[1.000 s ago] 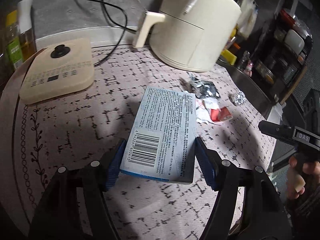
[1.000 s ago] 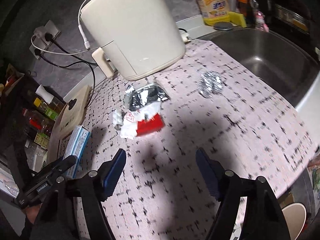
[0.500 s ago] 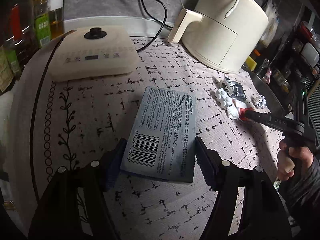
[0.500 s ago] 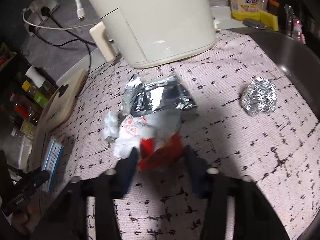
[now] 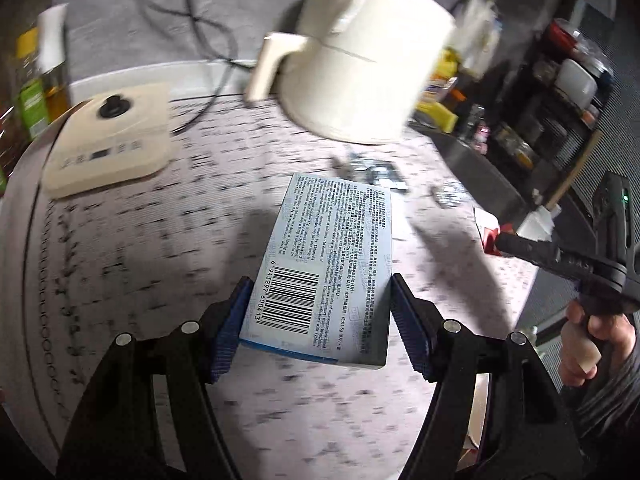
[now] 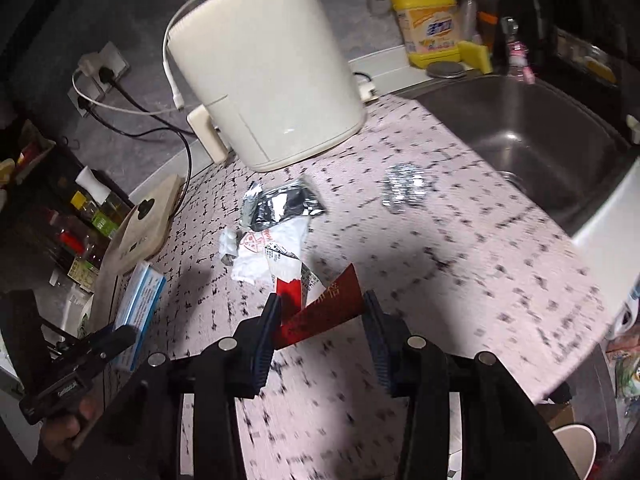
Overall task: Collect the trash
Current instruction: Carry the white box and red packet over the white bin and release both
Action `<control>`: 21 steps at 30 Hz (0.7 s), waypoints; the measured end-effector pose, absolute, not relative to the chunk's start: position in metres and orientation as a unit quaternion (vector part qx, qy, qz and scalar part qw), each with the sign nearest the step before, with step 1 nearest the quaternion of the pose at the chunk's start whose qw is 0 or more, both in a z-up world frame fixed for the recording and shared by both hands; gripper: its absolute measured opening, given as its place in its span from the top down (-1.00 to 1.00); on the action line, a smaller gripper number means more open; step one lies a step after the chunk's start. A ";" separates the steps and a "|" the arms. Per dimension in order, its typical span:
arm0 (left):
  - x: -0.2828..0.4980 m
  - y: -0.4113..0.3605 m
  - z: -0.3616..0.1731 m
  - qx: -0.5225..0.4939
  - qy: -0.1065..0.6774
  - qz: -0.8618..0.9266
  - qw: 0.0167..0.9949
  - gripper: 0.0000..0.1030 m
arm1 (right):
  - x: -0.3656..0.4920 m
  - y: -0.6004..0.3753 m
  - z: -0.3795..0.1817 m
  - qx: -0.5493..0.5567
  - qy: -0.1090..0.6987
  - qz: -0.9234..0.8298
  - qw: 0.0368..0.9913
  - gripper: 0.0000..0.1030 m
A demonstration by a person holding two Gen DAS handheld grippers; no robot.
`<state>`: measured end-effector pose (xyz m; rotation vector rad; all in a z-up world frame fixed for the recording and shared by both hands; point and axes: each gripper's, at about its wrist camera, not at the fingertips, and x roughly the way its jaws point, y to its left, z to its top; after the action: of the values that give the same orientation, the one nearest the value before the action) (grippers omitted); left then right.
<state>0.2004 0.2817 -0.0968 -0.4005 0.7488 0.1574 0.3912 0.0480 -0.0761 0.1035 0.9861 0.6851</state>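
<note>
My left gripper (image 5: 318, 312) is shut on a light blue carton (image 5: 328, 268) with a barcode and holds it above the patterned counter; the carton also shows in the right wrist view (image 6: 140, 300). My right gripper (image 6: 320, 320) is shut on a red and white wrapper (image 6: 320, 300), lifted off the counter; the wrapper also shows in the left wrist view (image 5: 490, 236). A silver foil bag (image 6: 280, 204), white crumpled wrappers (image 6: 256, 248) and a foil ball (image 6: 404, 192) lie on the counter in front of the right gripper.
A cream air fryer (image 6: 260, 92) stands at the back with cords to wall sockets. A cream induction cooker (image 5: 108, 144) lies at the left. A steel sink (image 6: 528, 140) is at the right, a yellow detergent bottle (image 6: 428, 28) behind it. Oil bottles (image 5: 36, 80) stand far left.
My right gripper closed on the red and white wrapper and lifted it back from the pile. My left gripper still holds the carton and swung slightly; both views are blurred by motion.
</note>
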 end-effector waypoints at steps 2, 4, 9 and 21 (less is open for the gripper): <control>0.206 0.263 -0.093 -0.191 0.360 0.063 0.911 -0.33 | 0.385 0.027 -0.070 0.054 0.460 0.315 0.828 0.21; 0.211 0.244 -0.088 -0.187 0.359 0.048 0.913 -0.33 | 0.378 0.003 -0.063 0.060 0.455 0.306 0.834 0.21; 0.220 0.195 -0.078 -0.172 0.357 0.015 0.918 -0.33 | 0.361 -0.054 -0.048 0.075 0.445 0.287 0.845 0.21; 0.243 0.058 -0.073 -0.125 0.383 -0.079 0.912 -0.33 | 0.327 -0.204 -0.058 0.126 0.449 0.203 0.861 0.20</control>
<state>0.2426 0.0581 -0.0729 -0.2582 0.7886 -0.1636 0.3275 -0.2037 -0.0577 0.2646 0.9422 0.4270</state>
